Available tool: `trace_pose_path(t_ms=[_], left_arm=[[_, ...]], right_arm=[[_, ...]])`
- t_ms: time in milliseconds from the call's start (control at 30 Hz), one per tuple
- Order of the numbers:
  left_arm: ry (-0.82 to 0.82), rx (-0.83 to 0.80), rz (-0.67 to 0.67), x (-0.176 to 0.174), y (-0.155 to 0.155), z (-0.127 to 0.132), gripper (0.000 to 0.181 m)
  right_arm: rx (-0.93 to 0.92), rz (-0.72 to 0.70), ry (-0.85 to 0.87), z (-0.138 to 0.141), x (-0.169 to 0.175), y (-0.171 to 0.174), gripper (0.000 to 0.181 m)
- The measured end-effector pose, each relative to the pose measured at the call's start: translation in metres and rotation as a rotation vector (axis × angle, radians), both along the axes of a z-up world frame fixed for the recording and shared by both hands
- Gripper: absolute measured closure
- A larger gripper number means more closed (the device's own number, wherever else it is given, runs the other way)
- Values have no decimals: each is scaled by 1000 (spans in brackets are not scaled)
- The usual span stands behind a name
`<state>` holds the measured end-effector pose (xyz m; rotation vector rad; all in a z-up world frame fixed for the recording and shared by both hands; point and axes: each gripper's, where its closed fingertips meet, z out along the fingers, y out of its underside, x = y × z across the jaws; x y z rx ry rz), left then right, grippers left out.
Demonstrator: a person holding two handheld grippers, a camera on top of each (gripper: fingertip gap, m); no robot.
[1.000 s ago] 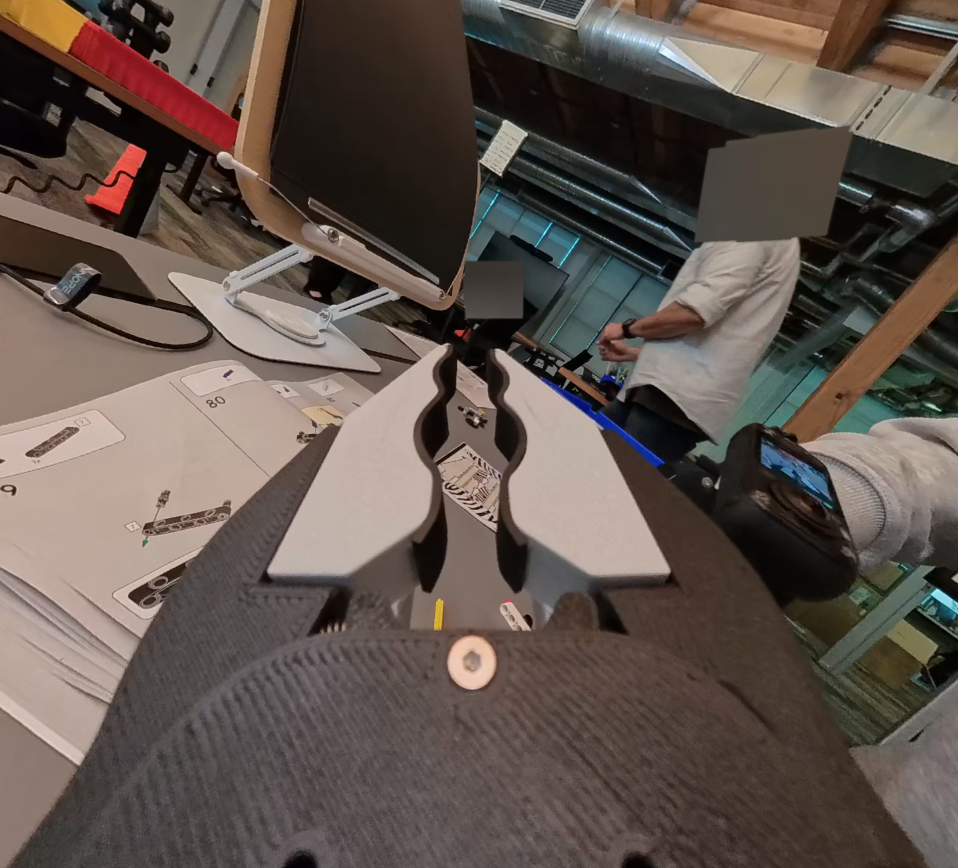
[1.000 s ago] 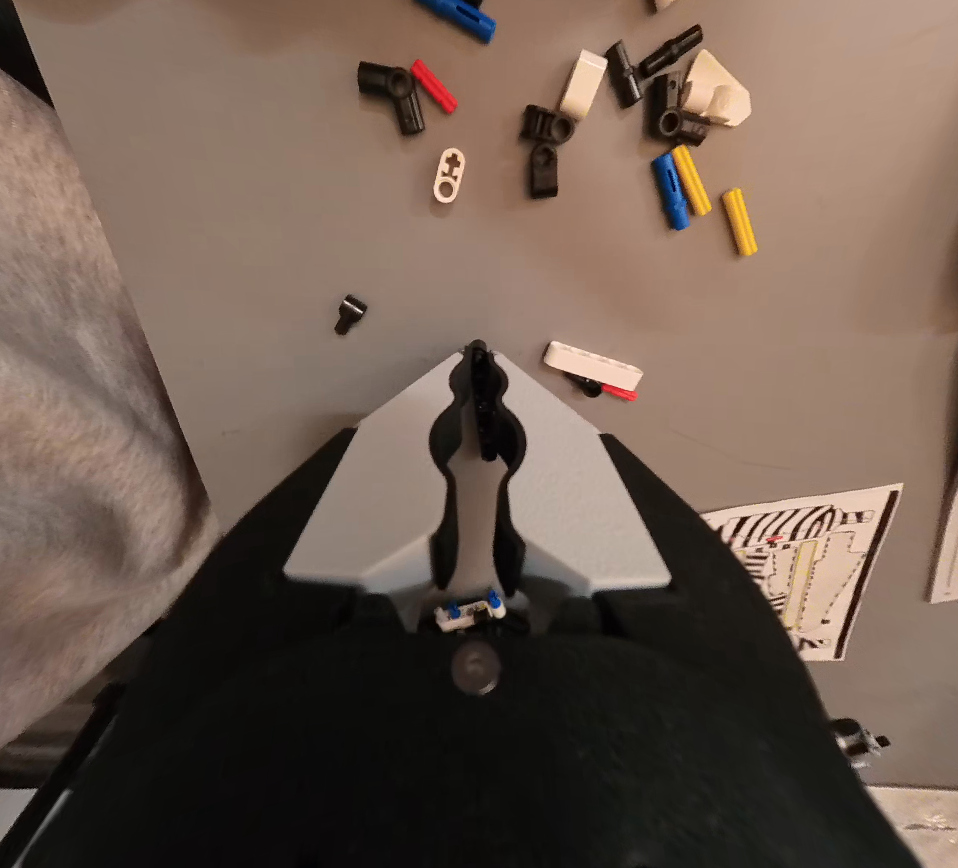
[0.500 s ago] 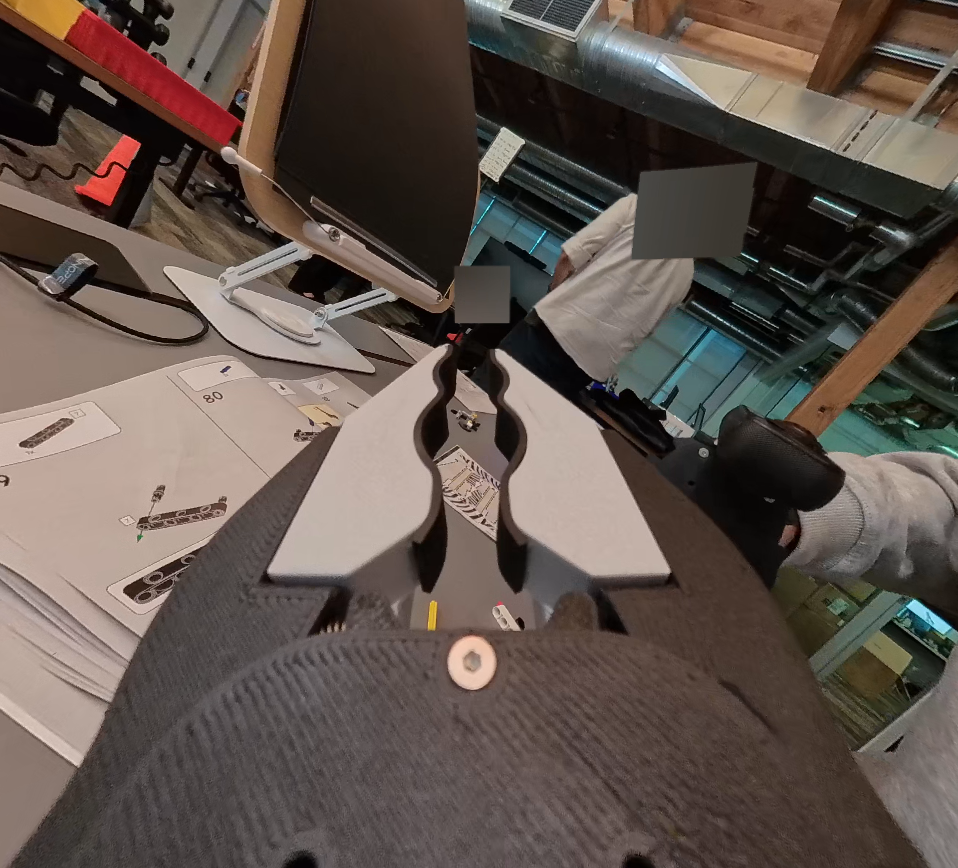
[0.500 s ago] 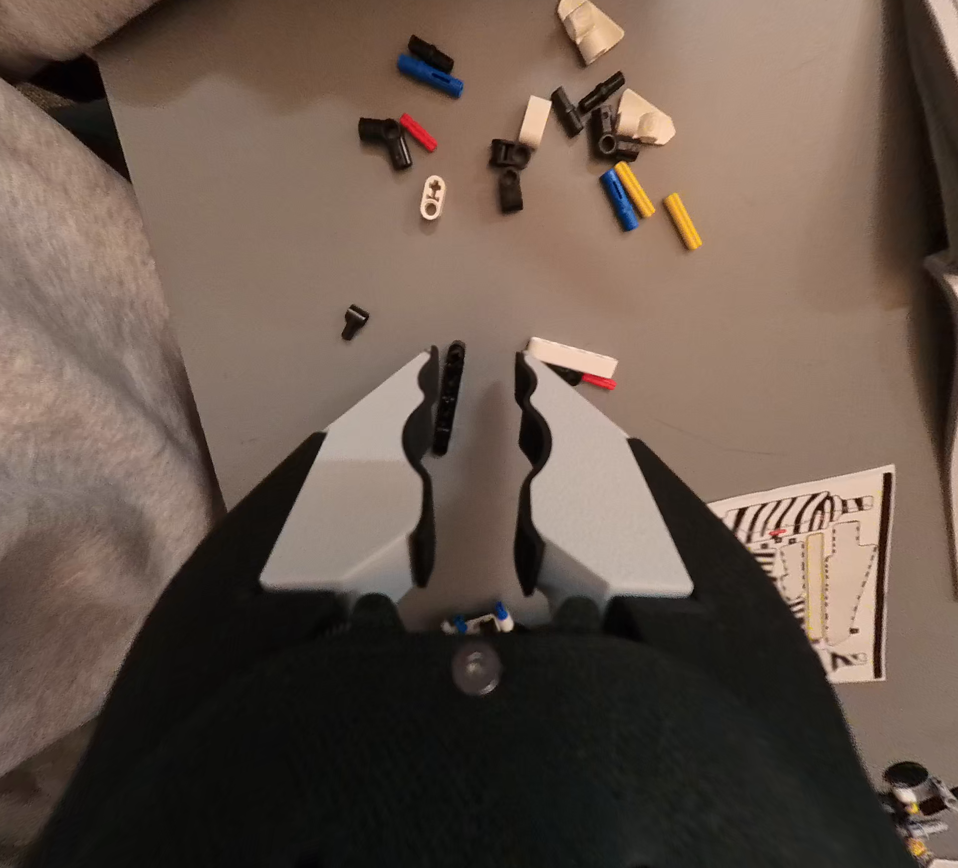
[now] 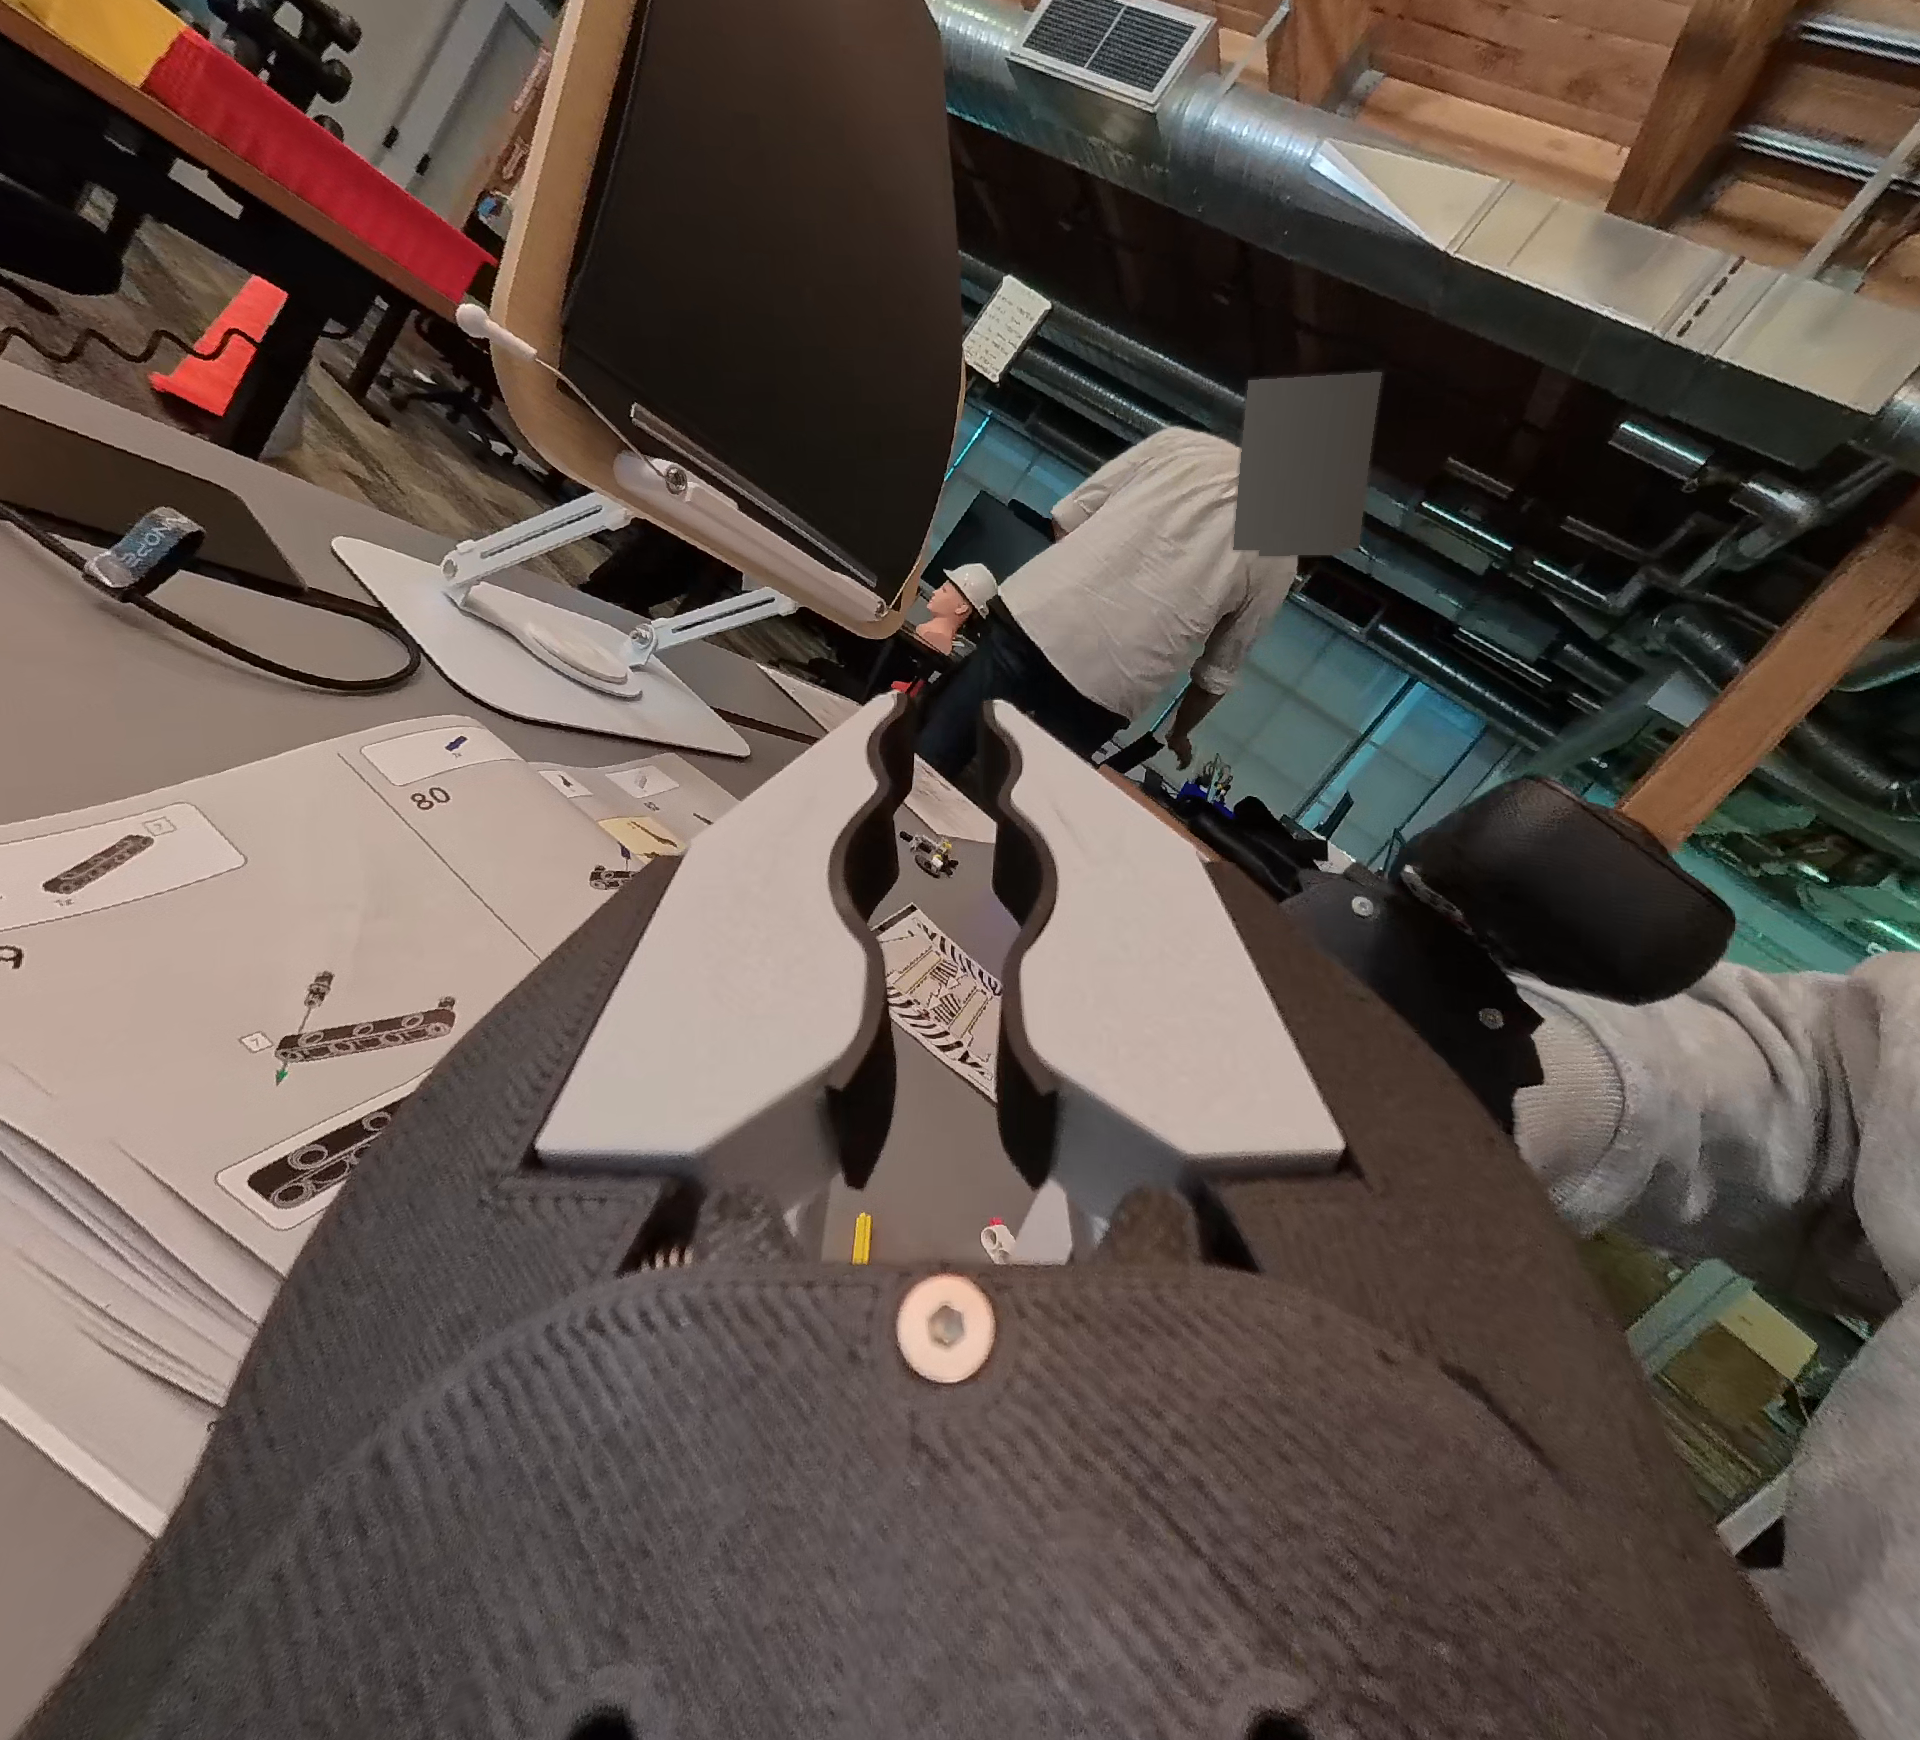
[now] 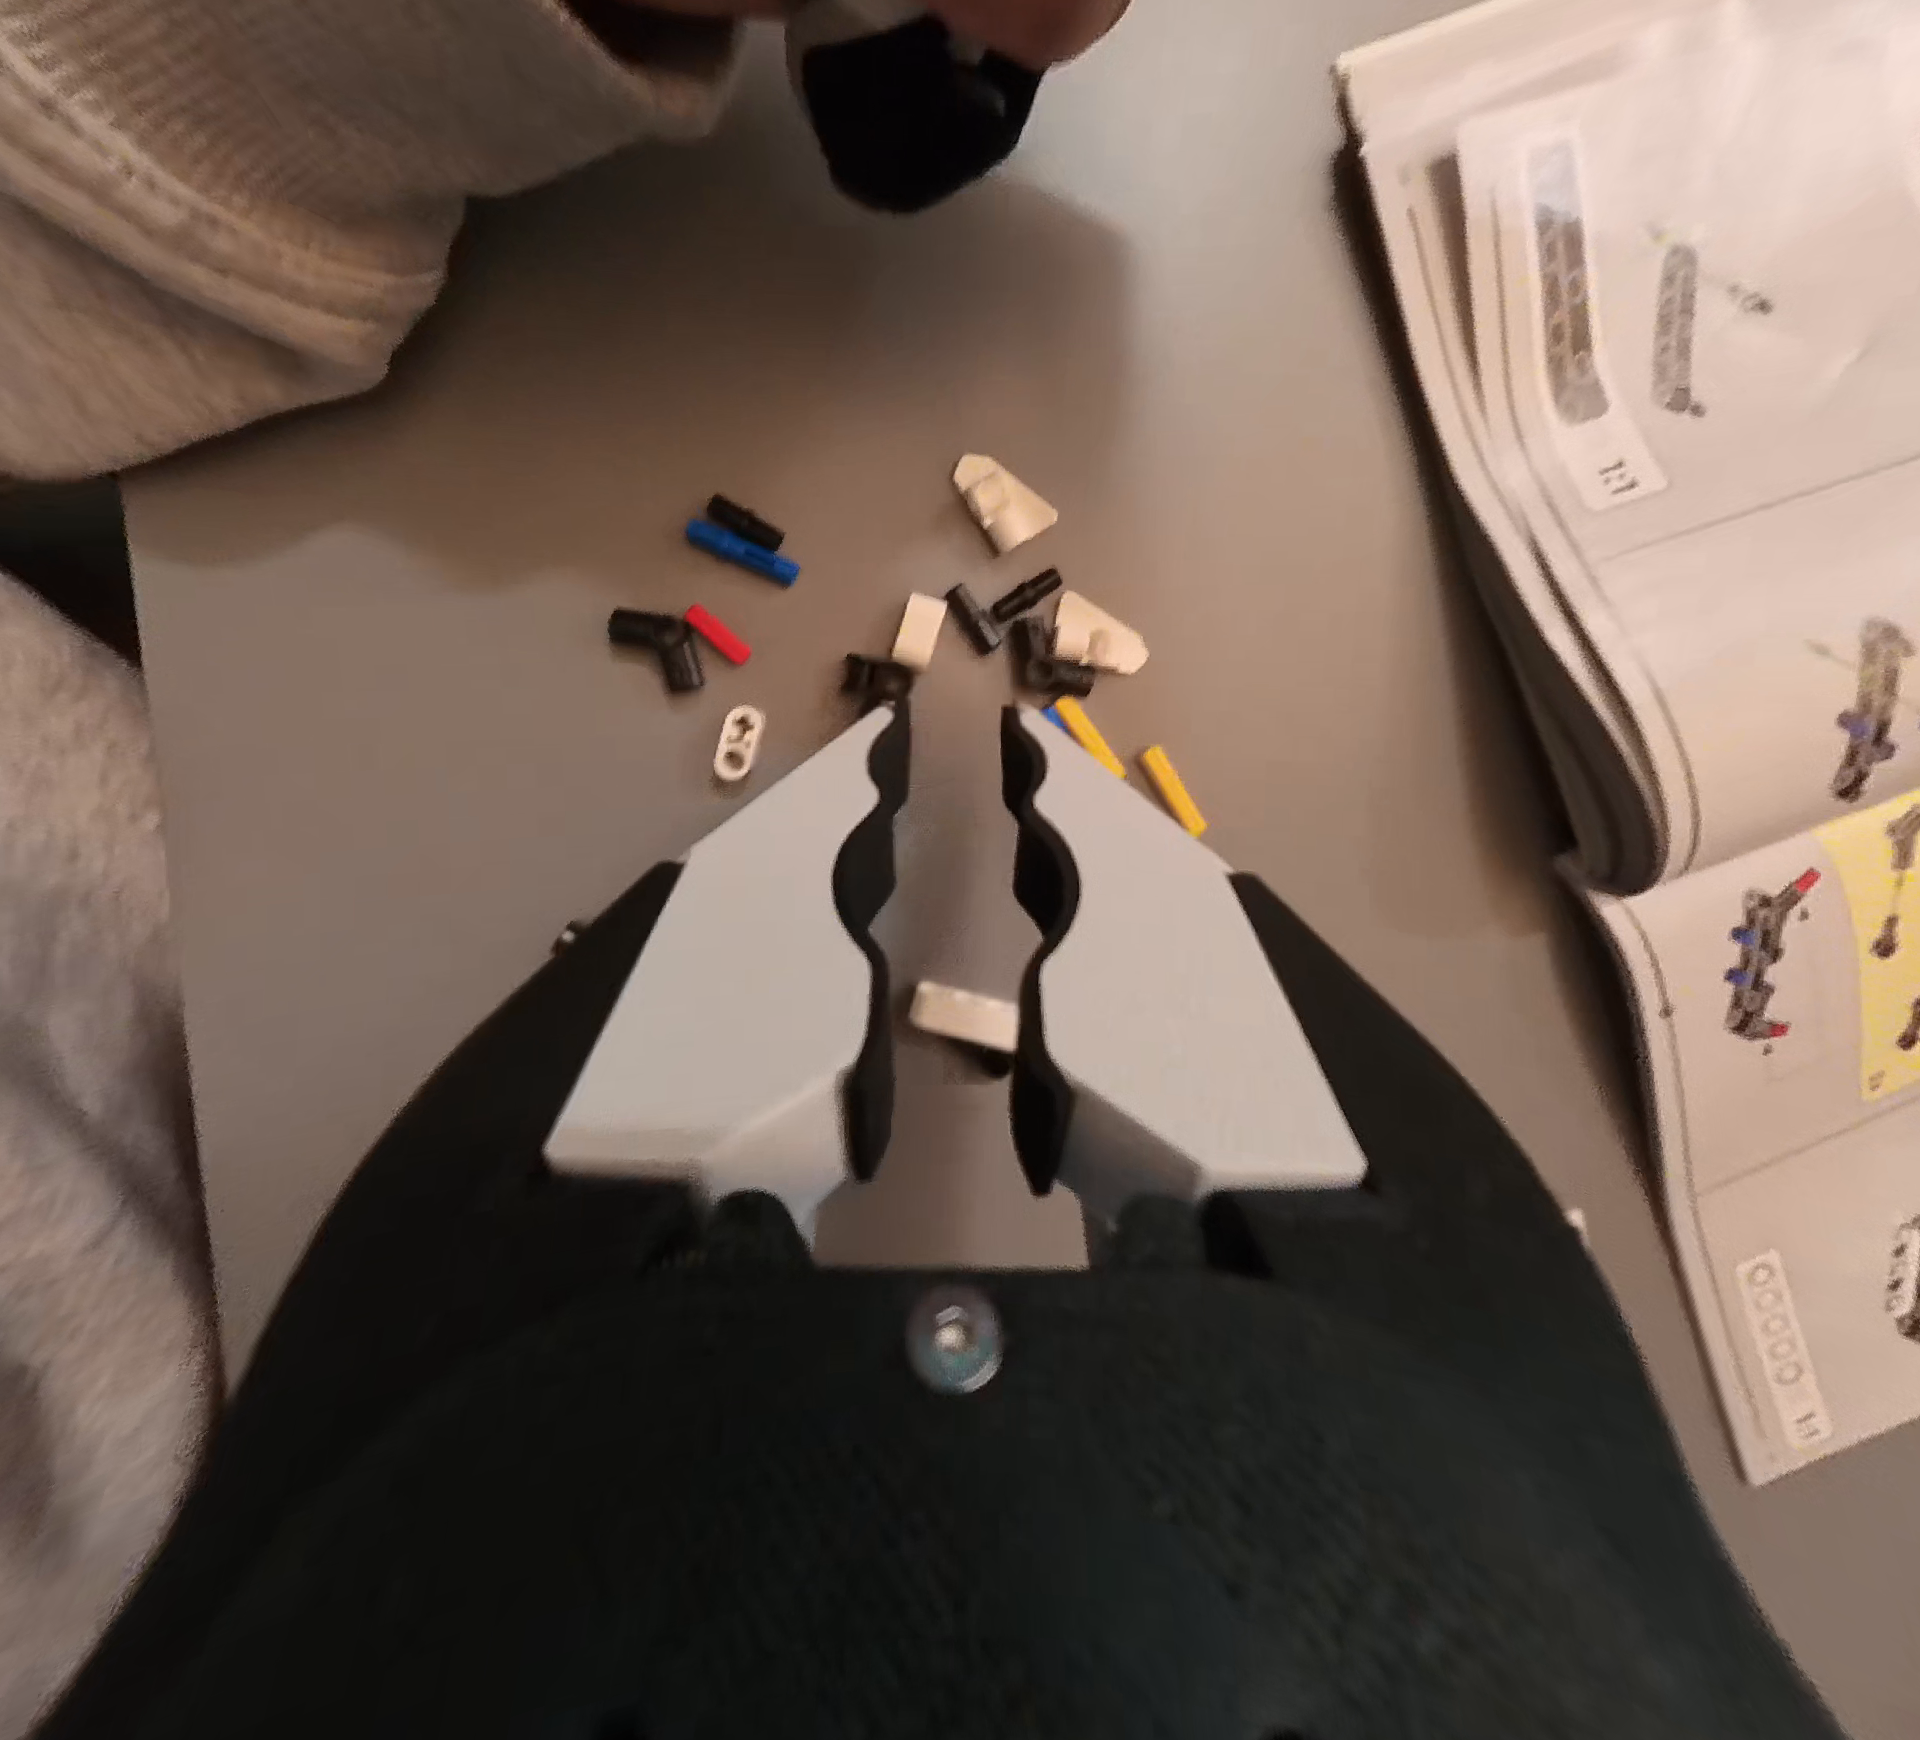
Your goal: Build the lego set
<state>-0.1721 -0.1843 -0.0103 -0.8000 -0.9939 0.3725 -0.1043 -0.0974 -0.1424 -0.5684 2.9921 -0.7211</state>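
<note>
My right tool (image 6: pixel 951 719) hangs above the grey surface (image 6: pixel 416 859) with its jaws apart and nothing between them. The loose pieces lie straight ahead of its tips in a scatter: a black elbow piece (image 6: pixel 657 641) and a red pin (image 6: pixel 717 632) to the left, a blue pin (image 6: pixel 742 550) beyond them, a white link with holes (image 6: pixel 740 743) just left of the left finger, and yellow pins (image 6: pixel 1174 788) just right of the right finger. A white beam (image 6: pixel 961 1011) shows down through the gap between the fingers — below the tool, its long axis across the jaws, so I judge closing on it would need a turn of the wrist first.

My left tool (image 5: pixel 948 714) is released too and empty, pointing out over the far edge of the surface beside the open instruction booklet (image 5: pixel 208 911) — well off from the pieces. The right one is plainly nearer.
</note>
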Motion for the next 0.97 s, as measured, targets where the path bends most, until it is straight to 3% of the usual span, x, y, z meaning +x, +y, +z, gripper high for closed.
trace_pose_path(t_ms=[333, 667, 833, 967], left_arm=[[-2, 12, -1, 0, -1, 0, 172], [-11, -6, 11, -1, -1, -2, 172], [7, -2, 21, 1, -4, 1, 172], [10, -36, 56, 1, -5, 2, 171]], right_arm=[[-17, -13, -8, -14, -4, -31, 170], [30, -89, -91, -25, -10, -31, 180], [-159, -171, -152, 15, -20, -41, 180], [-435, -320, -425, 79, -34, -42, 179]])
